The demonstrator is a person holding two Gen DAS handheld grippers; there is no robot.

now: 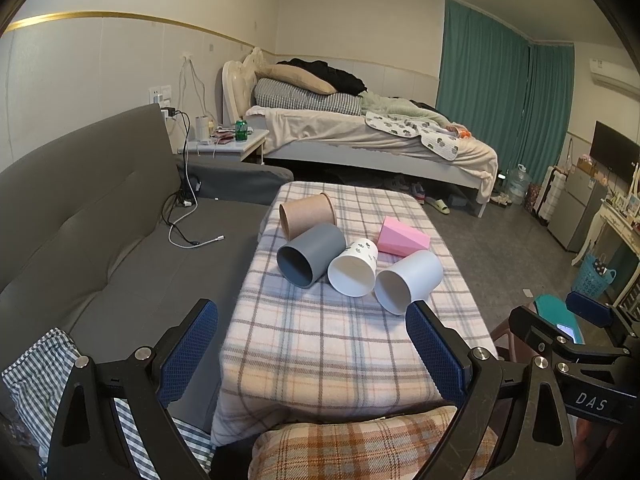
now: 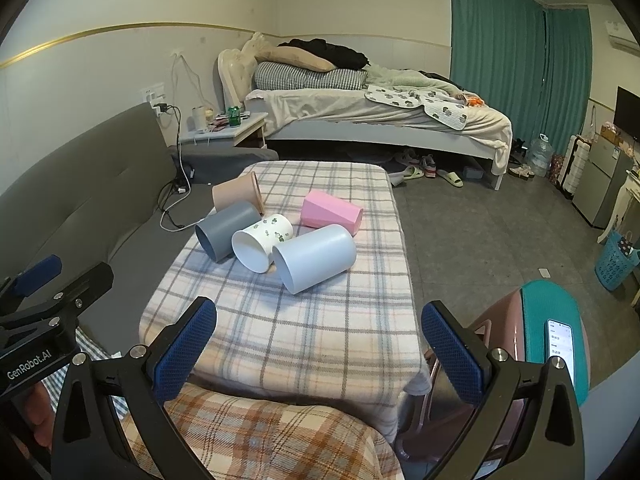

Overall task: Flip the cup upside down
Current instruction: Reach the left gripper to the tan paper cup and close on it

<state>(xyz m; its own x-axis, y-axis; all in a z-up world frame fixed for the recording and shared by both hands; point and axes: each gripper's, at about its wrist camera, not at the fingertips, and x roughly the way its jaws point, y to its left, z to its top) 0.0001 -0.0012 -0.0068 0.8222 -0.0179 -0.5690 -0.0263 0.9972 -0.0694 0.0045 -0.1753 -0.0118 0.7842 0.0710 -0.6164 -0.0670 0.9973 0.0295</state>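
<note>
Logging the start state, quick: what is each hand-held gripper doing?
Left hand-held gripper: open, holding nothing.
Right hand-held gripper: open, holding nothing.

A grey sofa [image 1: 92, 216] runs along the left wall, with charging cables [image 1: 184, 220] trailing across its seat from a wall socket [image 1: 160, 96]. Beyond it stands a small nightstand [image 1: 228, 146] carrying a green can [image 1: 241, 131]. An unmade bed [image 1: 360, 136] with stacked pillows [image 1: 304, 88] fills the far side, shoes [image 2: 420, 168] lying under its edge. Teal curtains [image 1: 500, 92] cover the window on the right. The walls are cream with a gold trim line [image 1: 120, 18]; the floor [image 2: 480, 232] is grey tile. A blue laundry basket [image 2: 616, 260] sits by the right wall.
</note>
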